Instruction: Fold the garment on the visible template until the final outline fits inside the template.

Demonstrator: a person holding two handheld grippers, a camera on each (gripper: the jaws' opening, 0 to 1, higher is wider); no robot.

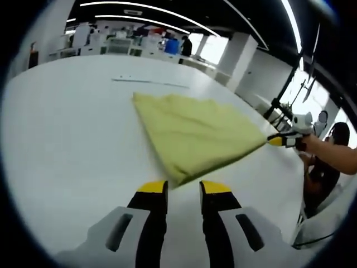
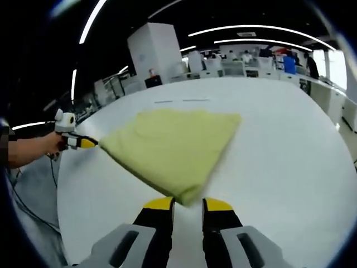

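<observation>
Yellow-green garment (image 1: pixel 192 137), soft and light, stretched over the table (image 1: pixel 67 145); left gripper (image 1: pixel 183 187) and right gripper (image 2: pixel 188 204) each clench a corner.

My yellow-green garment (image 1: pixel 195 134) lies folded on the white table (image 1: pixel 67 145), stretched taut between 2 pinched corners, tapering to points at each, far edge flat.

no text, label, brand, number or sign can be read anywhere in either view; everything far off in the room is too small and blurred to read.
</observation>
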